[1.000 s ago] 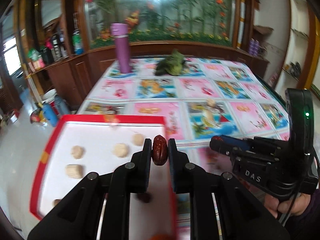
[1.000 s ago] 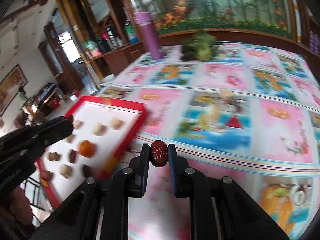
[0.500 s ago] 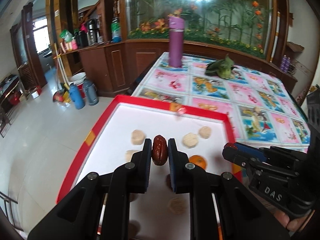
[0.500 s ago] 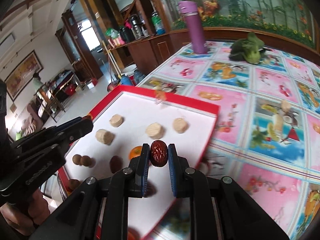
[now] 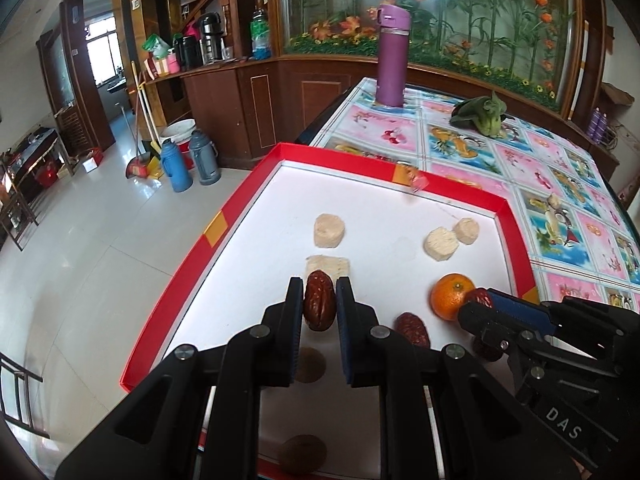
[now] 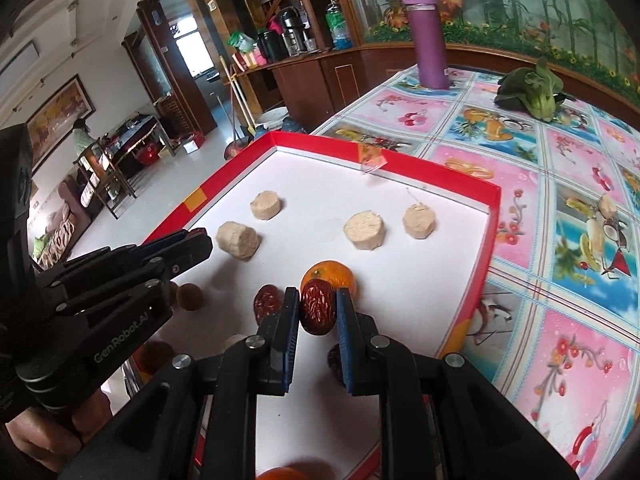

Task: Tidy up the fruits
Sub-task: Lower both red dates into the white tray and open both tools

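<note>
**Desk:** Risks first — what could have gone wrong at that instant?

**Photographer:** Both grippers hung over the red-rimmed tray (image 5: 236, 204), each pinching a red date. The left gripper (image 5: 319, 306) held its date (image 5: 319, 305) just above a pale cake lying on its side (image 5: 327, 266). The right gripper (image 6: 317, 311) held its date (image 6: 317, 312) close in front of an orange (image 6: 334, 274). A release from that height, I judged, could have let either date bounce or roll, and the right one could have nudged the orange toward the tray's edge. The two tools also worked near each other, so a clash seemed possible.

**Desk:** And the count?

**Photographer:** Dates: two held, plus a loose one (image 6: 267, 300) beside the right gripper's fingers and at least one more partly hidden under them — four I could vouch for. Pale round cakes: four. Oranges: one in full view, with an orange edge (image 6: 280, 473) at the bottom of the right view that may have been a second. Small brown round fruits: one clear (image 6: 190, 297) by the left gripper, with others half hidden; I could not settle that number.

**Desk:** Anything outside the tray?

**Photographer:** One purple flask (image 5: 393, 56) and one leafy green (image 5: 482, 114) stood well apart on the patterned tablecloth (image 5: 560, 184).
</note>
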`<state>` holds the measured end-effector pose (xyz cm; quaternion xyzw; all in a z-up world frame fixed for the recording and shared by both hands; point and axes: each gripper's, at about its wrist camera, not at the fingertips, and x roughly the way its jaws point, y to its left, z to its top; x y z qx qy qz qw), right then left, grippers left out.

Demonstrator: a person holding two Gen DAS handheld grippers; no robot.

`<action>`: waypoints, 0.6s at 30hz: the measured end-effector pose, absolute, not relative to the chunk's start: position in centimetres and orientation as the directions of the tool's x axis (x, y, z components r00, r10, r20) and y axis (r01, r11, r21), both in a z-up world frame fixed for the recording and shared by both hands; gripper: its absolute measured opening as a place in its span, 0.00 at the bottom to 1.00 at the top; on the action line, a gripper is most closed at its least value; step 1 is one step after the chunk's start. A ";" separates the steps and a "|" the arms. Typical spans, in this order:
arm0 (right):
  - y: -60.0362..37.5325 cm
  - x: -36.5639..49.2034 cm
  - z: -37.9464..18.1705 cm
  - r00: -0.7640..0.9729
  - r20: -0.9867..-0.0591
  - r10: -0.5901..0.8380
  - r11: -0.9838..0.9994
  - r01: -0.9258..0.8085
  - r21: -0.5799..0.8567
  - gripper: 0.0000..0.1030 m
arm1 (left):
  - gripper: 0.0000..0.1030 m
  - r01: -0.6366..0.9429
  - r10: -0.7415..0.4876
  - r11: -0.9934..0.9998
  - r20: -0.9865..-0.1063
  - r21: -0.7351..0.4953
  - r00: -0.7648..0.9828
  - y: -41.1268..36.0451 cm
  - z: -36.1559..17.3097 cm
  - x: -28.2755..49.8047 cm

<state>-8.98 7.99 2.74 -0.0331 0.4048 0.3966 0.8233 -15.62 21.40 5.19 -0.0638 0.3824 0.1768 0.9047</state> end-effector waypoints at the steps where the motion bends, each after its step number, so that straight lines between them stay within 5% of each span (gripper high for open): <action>1: 8.1 -9.0 2.6 0.353 -0.695 0.627 0.681 -0.681 0.269 0.16 | 0.18 -0.371 0.273 0.928 -0.717 0.022 0.641 21.5 5.1 -15.7; 14: 7.5 -9.6 2.8 0.365 -0.687 0.629 0.682 -0.683 0.262 0.21 | 0.18 -0.422 0.325 0.904 -0.745 0.065 0.582 22.0 4.0 -16.0; 17: 7.0 -10.1 3.5 0.385 -0.673 0.632 0.683 -0.686 0.250 0.26 | 0.44 -0.438 0.348 0.895 -0.738 0.080 0.577 21.9 4.3 -16.4; 18: 6.8 -10.4 3.9 0.398 -0.663 0.634 0.685 -0.686 0.244 0.27 | 0.60 -0.444 0.359 0.892 -0.733 0.087 0.578 21.8 4.4 -16.5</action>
